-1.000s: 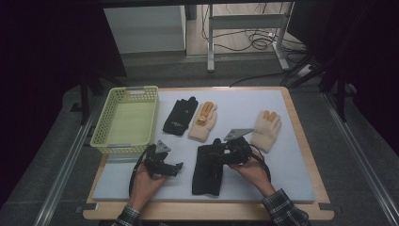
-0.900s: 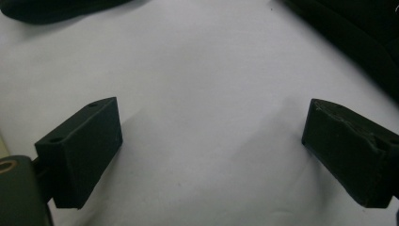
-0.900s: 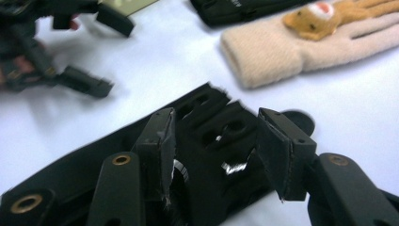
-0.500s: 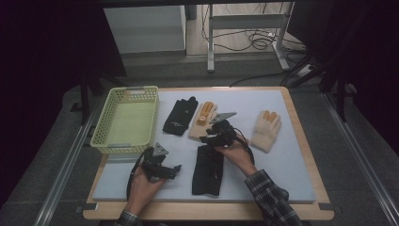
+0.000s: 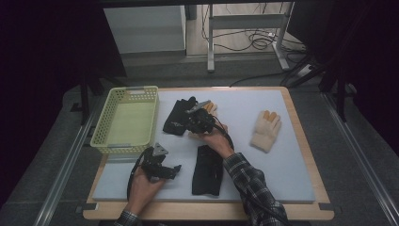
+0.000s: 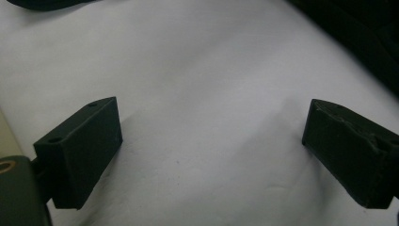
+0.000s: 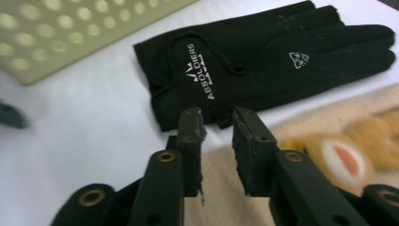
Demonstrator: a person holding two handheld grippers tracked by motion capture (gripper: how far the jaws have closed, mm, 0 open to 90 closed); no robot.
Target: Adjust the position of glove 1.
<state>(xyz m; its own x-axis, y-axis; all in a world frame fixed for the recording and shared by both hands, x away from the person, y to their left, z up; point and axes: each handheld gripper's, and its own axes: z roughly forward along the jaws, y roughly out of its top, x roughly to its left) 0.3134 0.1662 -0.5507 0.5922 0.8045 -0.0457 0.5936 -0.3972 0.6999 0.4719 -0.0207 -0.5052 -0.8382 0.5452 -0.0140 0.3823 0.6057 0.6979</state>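
**Right gripper over the cream glove, beside the black one**

The yellow basket [image 5: 126,121] sits at nine o'clock of the black glove [image 5: 179,116]. The mat's [image 5: 291,165] right half lies open, save one cream glove [image 5: 266,131]. The right gripper [image 5: 197,112] has just been narrowing its jaws; a slim gap remains, nothing pinched, above another cream glove [image 7: 329,141]. The left gripper [image 5: 162,170] gapes wide, empty.
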